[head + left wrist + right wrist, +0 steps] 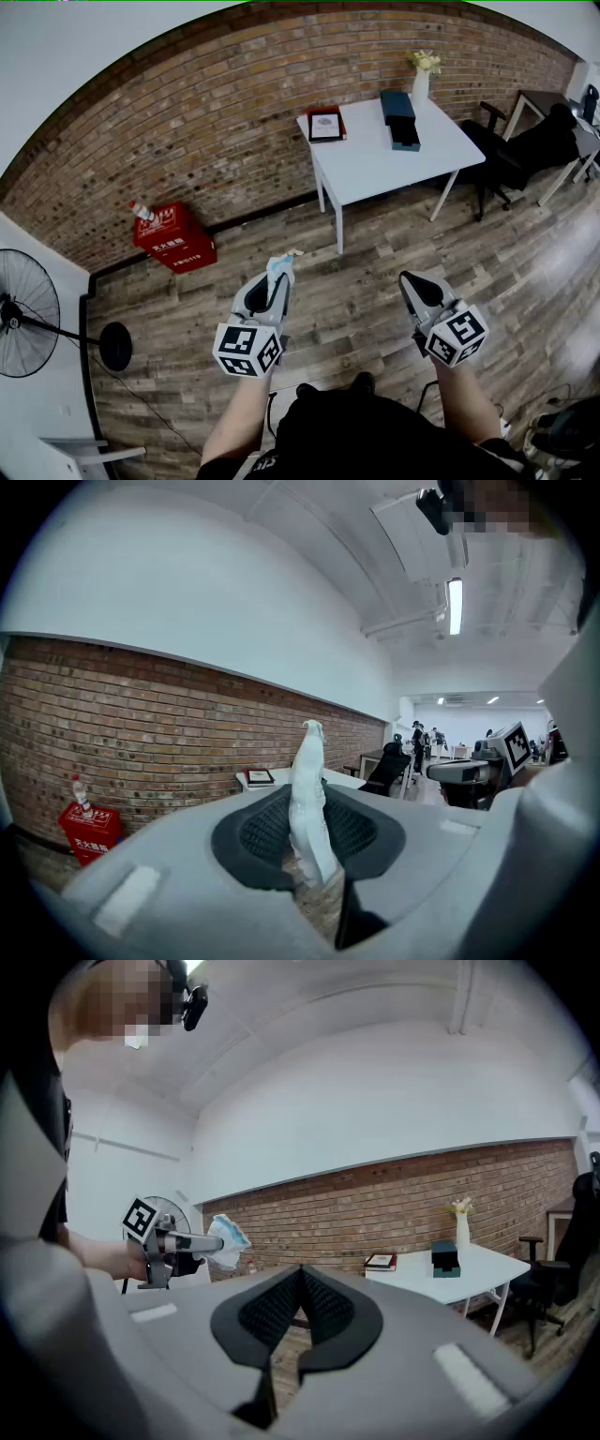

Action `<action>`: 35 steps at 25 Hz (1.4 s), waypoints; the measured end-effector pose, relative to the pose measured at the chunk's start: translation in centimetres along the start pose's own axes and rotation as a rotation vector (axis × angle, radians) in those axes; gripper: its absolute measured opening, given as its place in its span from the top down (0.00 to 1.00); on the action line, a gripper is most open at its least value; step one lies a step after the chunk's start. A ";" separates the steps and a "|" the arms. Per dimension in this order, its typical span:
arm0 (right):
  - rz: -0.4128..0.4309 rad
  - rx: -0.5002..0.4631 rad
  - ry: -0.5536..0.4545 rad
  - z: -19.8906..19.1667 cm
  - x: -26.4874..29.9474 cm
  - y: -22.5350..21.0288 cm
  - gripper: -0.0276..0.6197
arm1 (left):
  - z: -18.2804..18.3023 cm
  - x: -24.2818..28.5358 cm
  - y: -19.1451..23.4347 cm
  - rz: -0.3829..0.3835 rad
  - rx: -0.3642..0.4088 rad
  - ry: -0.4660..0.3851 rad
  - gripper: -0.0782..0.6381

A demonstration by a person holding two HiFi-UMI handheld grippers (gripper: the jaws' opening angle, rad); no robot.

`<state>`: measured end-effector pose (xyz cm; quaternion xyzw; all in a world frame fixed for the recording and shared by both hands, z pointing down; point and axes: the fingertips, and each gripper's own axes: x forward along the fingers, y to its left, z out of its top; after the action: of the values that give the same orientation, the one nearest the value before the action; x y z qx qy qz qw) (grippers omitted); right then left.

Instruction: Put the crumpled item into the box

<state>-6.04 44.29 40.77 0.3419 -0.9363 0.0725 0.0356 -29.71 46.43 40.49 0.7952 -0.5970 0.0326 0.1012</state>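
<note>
Carry step, as I judged it; nothing was in the box yet.

- Left gripper (278, 274): jaws partly closed and pinching the crumpled item (310, 803). It was a white-and-blue wad poking out past the tips, held in the air above the wood floor (375, 281) and resting on nothing.
- Right gripper (300, 1299): jaws together, nothing between them.
- Likely target: the dark teal box (397, 106) near the far edge of the white table (375, 169), beside the vase (421, 82). A red box (176, 238) sat against the brick wall; I couldn't tell which was meant.
- Both were well apart from the item.

The next move would call for closing that gap, bringing the left gripper over the box's opening, then letting go. I couldn't make out whether the teal box was open on top.
</note>
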 end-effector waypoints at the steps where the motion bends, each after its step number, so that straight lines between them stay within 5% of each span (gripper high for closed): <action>1: 0.002 0.002 -0.002 0.1 -0.2 -0.1 0.96 | 0.0 0.1 -0.3 -0.001 0.000 0.002 0.78; 12: 0.018 -0.002 -0.016 0.6 -2.5 -1.4 0.96 | -0.2 1.0 -4.2 -0.023 0.017 0.012 0.78; 19: 0.039 -0.108 0.003 2.1 -5.0 -2.7 0.96 | 0.9 2.3 -7.9 -0.045 0.036 -0.019 0.78; 35: -0.005 0.004 0.026 0.8 -2.0 -10.2 0.95 | 0.9 13.7 -9.1 -0.161 -0.002 0.009 0.78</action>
<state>2.05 37.66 40.85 0.3434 -0.9347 0.0786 0.0474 -17.17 35.78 40.82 0.8404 -0.5307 0.0273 0.1067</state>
